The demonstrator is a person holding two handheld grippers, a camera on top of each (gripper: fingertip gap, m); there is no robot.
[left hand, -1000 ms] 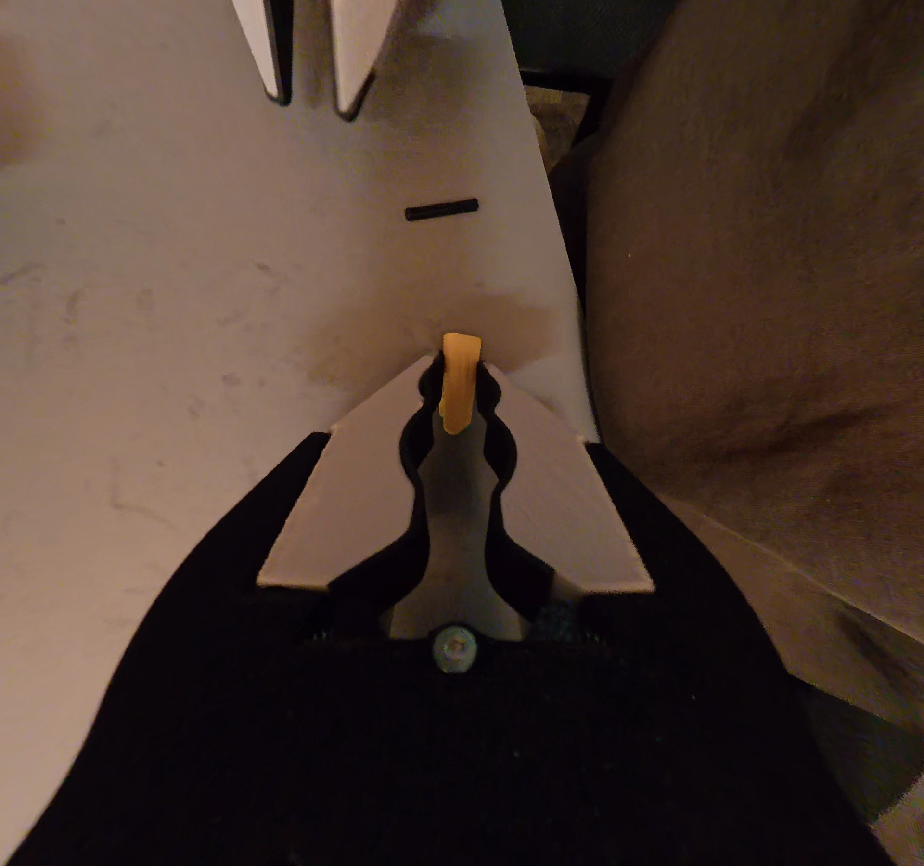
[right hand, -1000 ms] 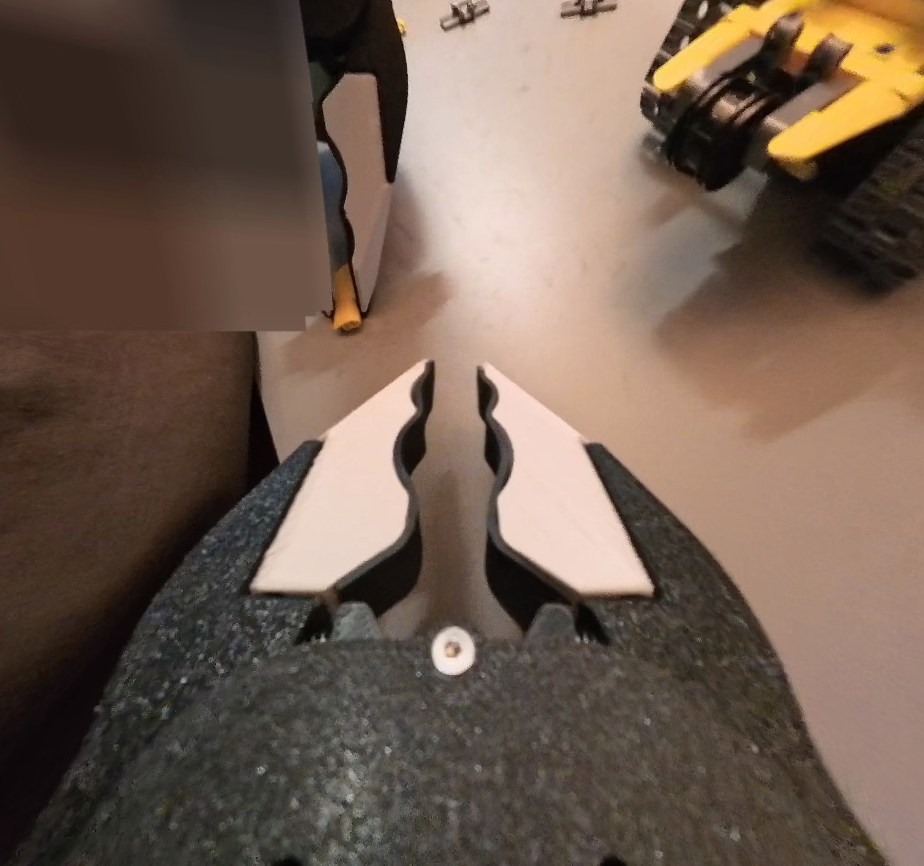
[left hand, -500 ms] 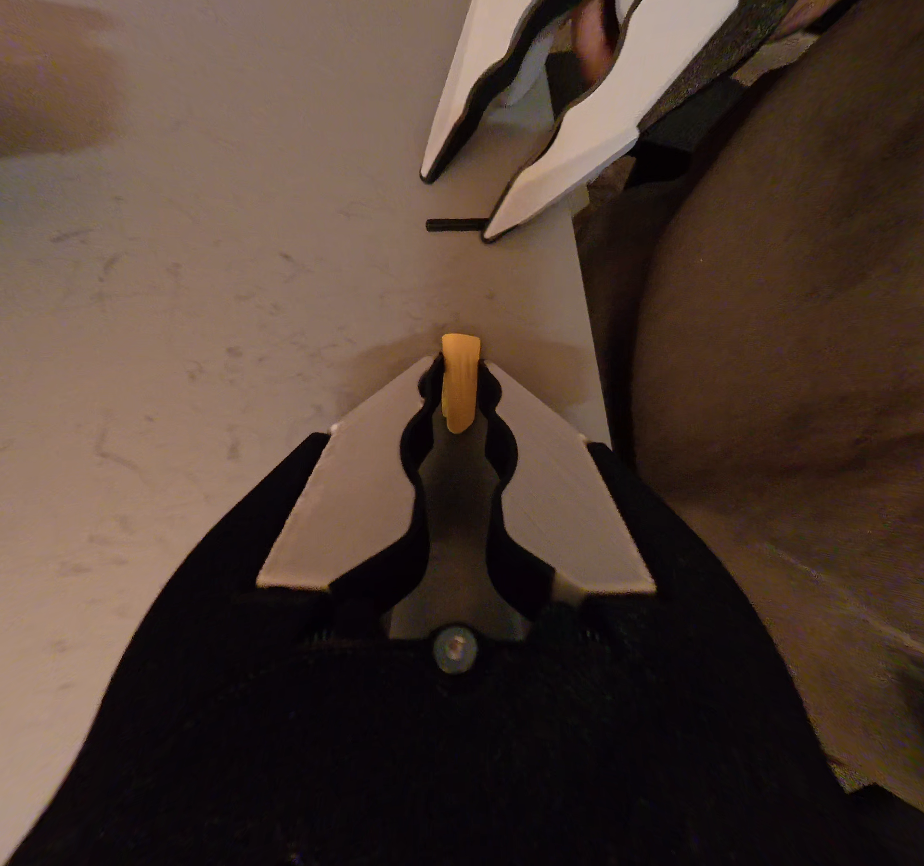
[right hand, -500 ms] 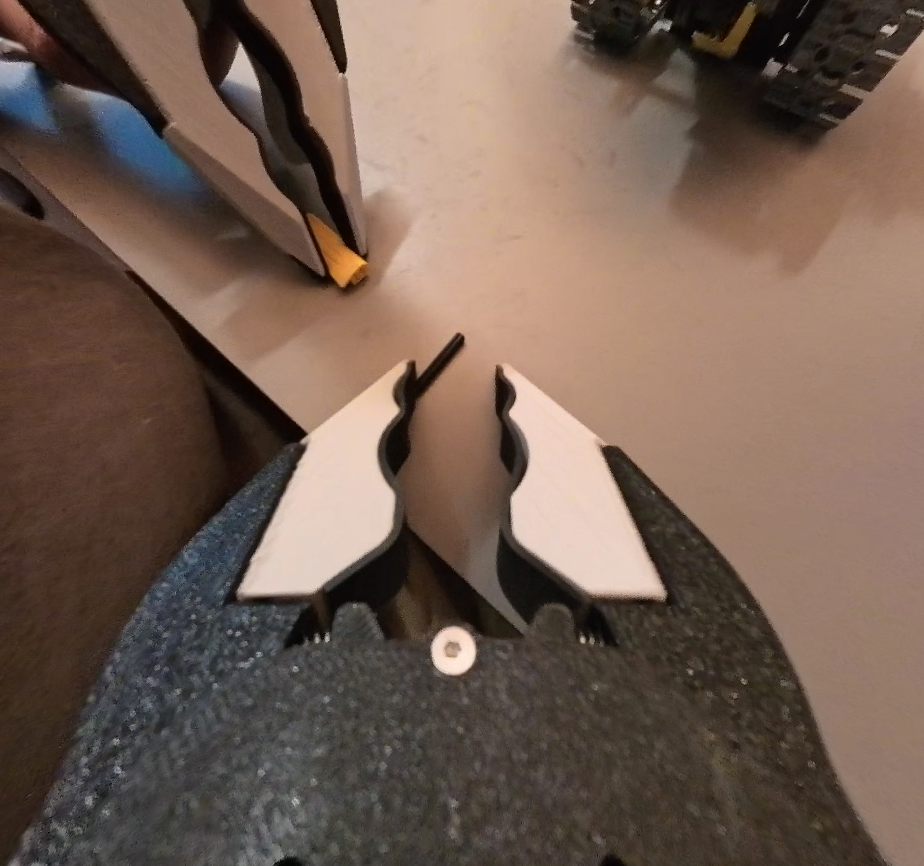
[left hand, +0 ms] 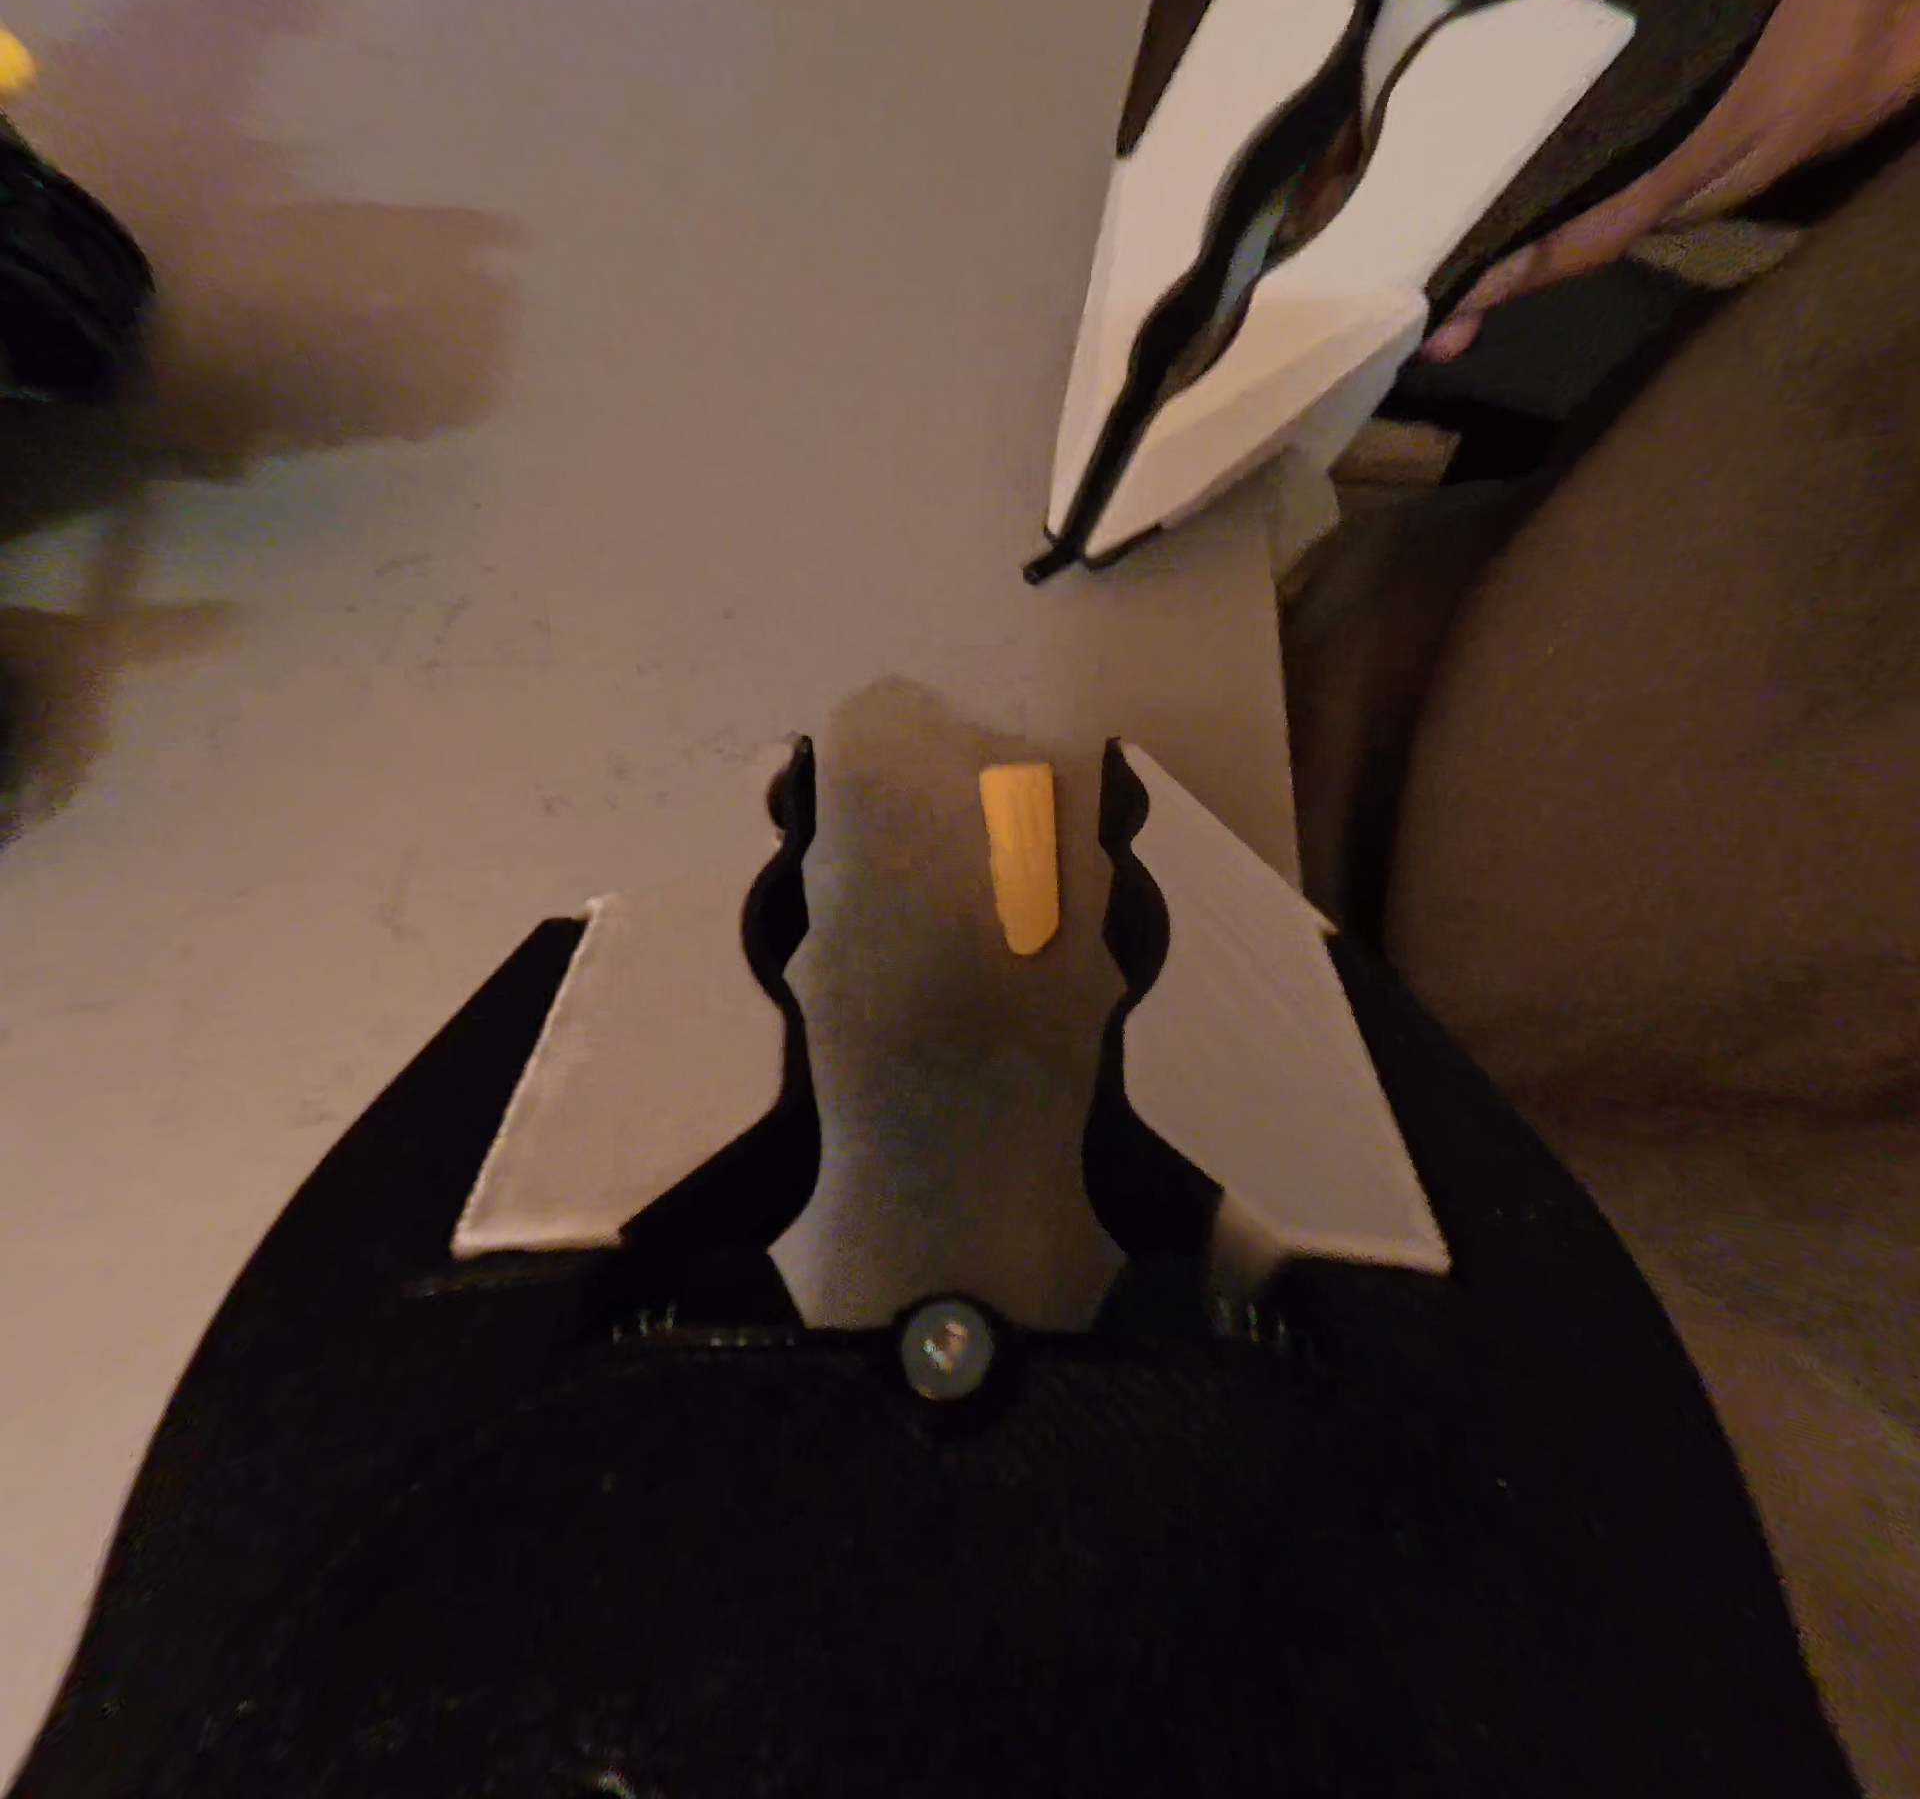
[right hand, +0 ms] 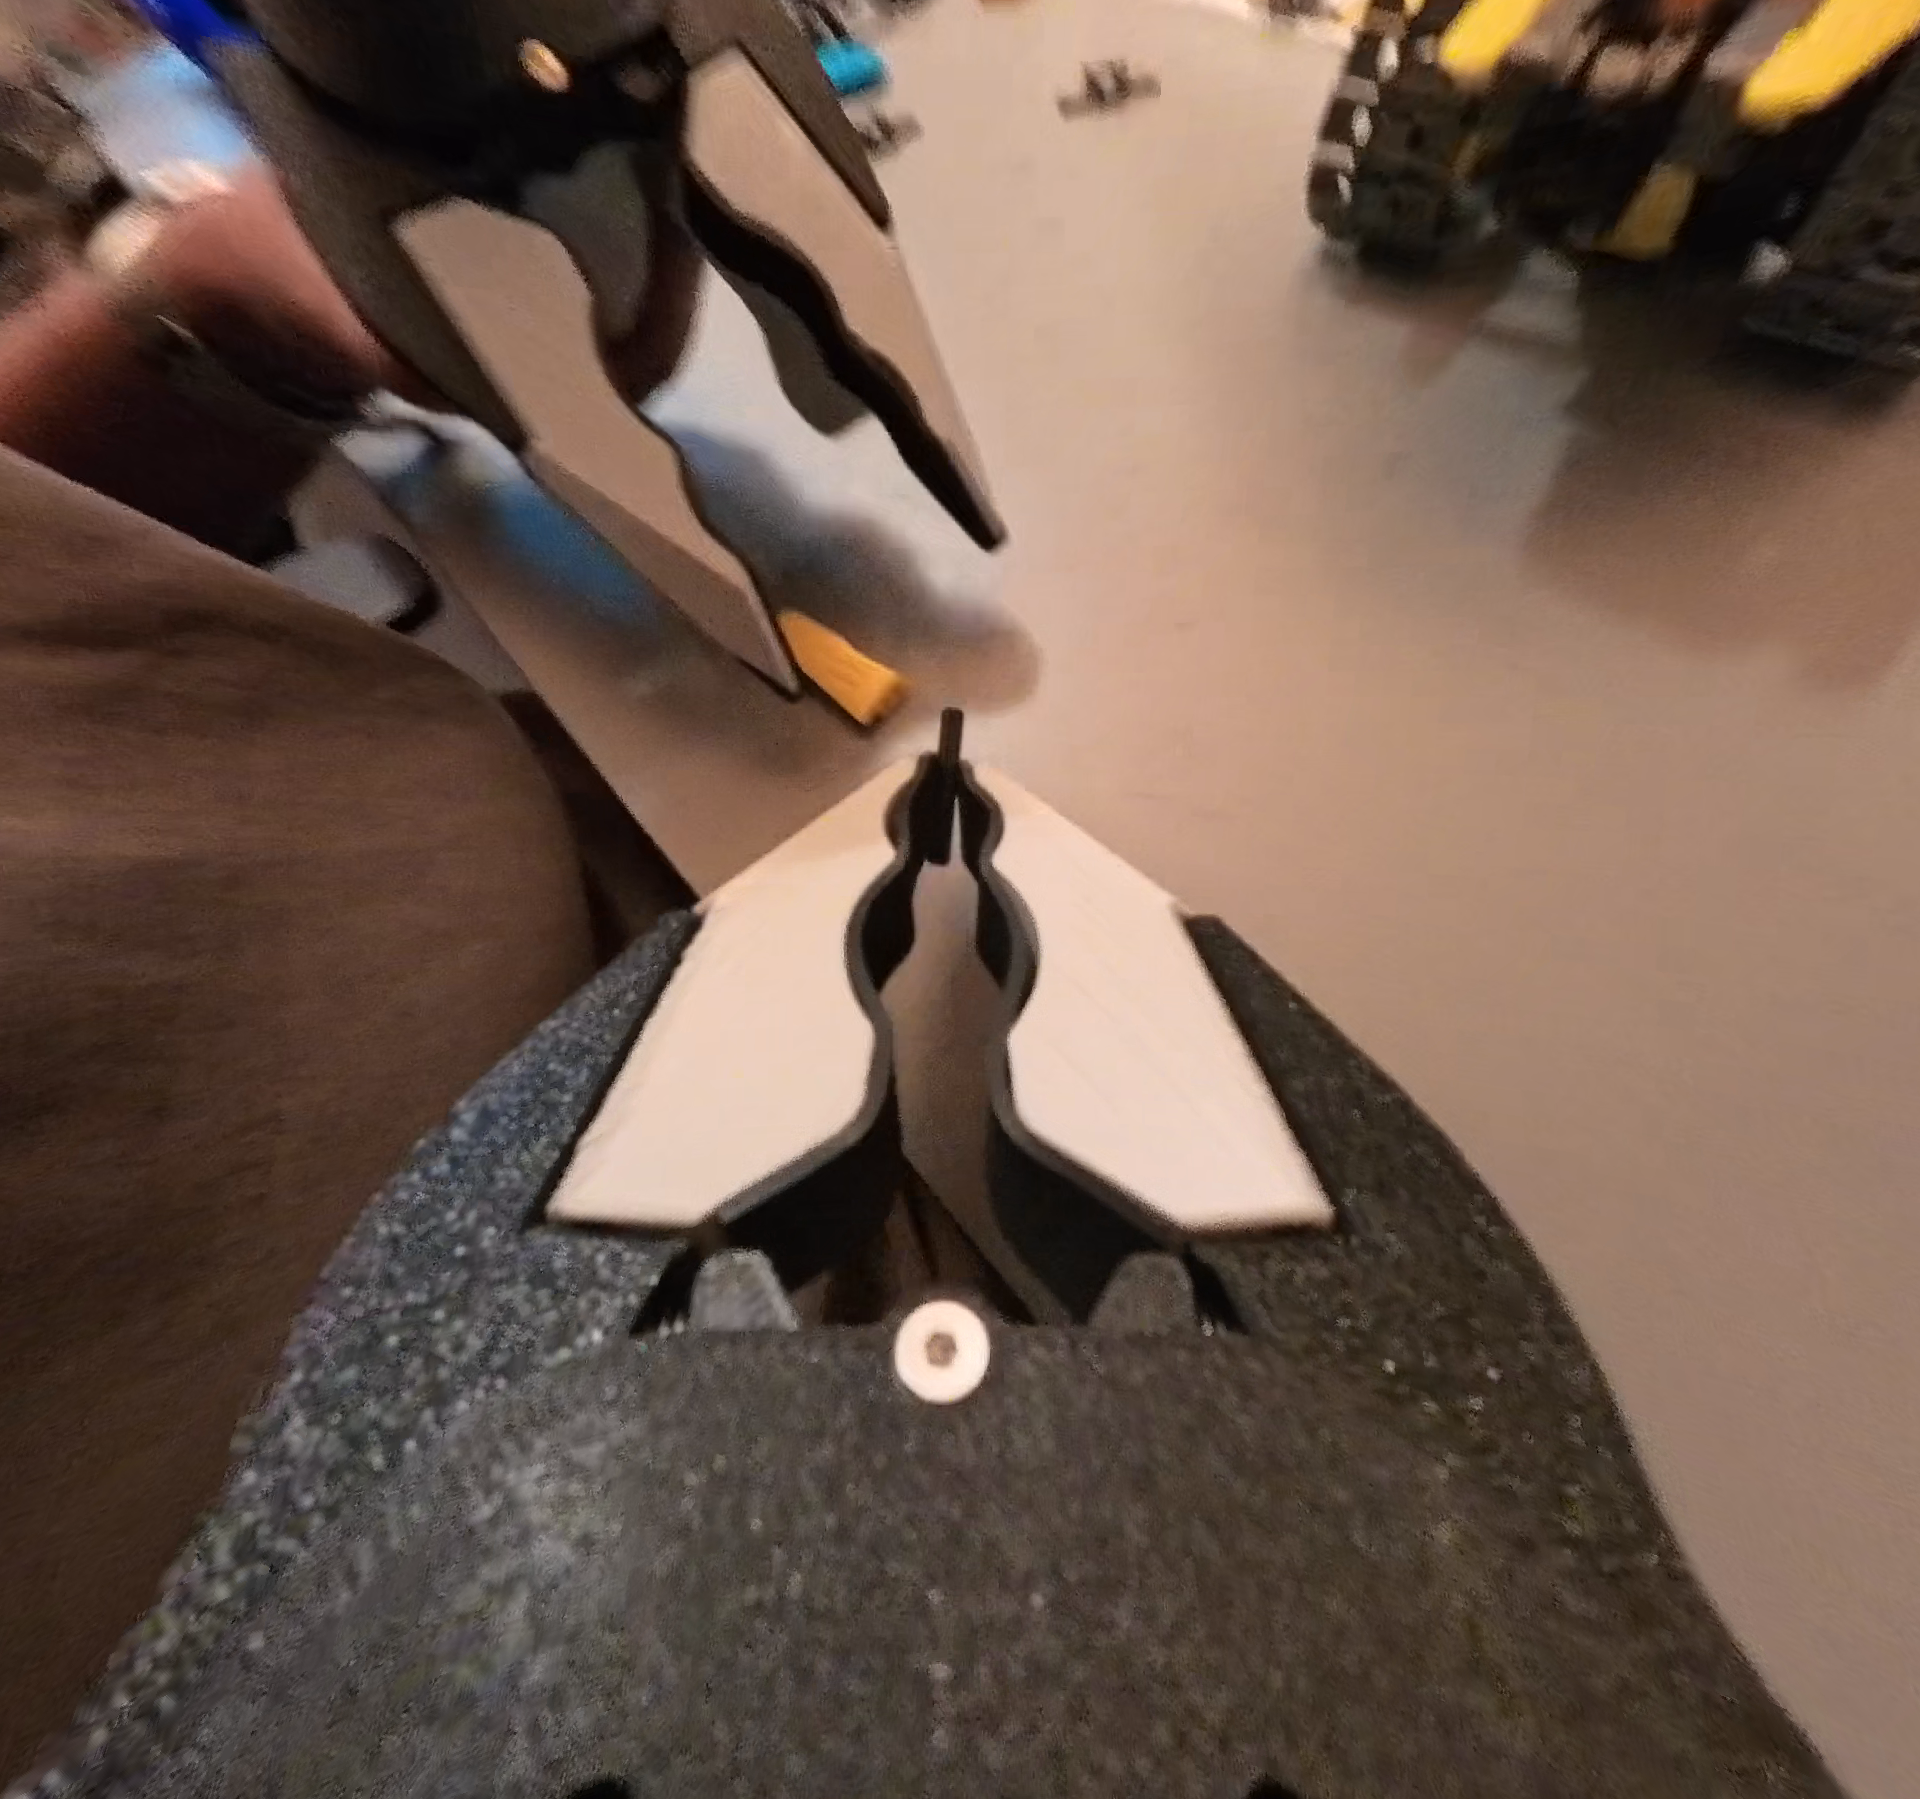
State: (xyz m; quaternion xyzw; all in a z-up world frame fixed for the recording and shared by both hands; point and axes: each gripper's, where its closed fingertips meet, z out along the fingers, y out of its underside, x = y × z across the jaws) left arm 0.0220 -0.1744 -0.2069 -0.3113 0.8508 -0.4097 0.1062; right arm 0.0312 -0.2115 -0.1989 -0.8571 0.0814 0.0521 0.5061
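My left gripper (left hand: 956, 752) is open just above the pale table (left hand: 623, 399). A small yellow peg (left hand: 1020, 856) lies loose on the table between its fingers, nearer the right one. My right gripper (right hand: 943, 775) is shut on a thin black rod (right hand: 948, 752) that sticks out past its tips. In the left wrist view the right gripper (left hand: 1086, 544) comes in from the upper right with the rod's end (left hand: 1037, 569) showing. In the right wrist view the left gripper (right hand: 883, 606) stands open over the yellow peg (right hand: 844, 681).
A yellow and black tracked toy vehicle (right hand: 1621, 118) stands at the far right of the table. Several small loose parts (right hand: 1107, 87) lie at the back. Brown cloth (right hand: 260, 866) lies along the table's near edge (left hand: 1283, 710), and a hand (left hand: 1683, 170) holds the right gripper. Tip to tip, the grippers are about 5 centimetres apart.
My left gripper has opened and let the yellow peg drop onto the table. My right gripper has moved over the black rod and shut on it.
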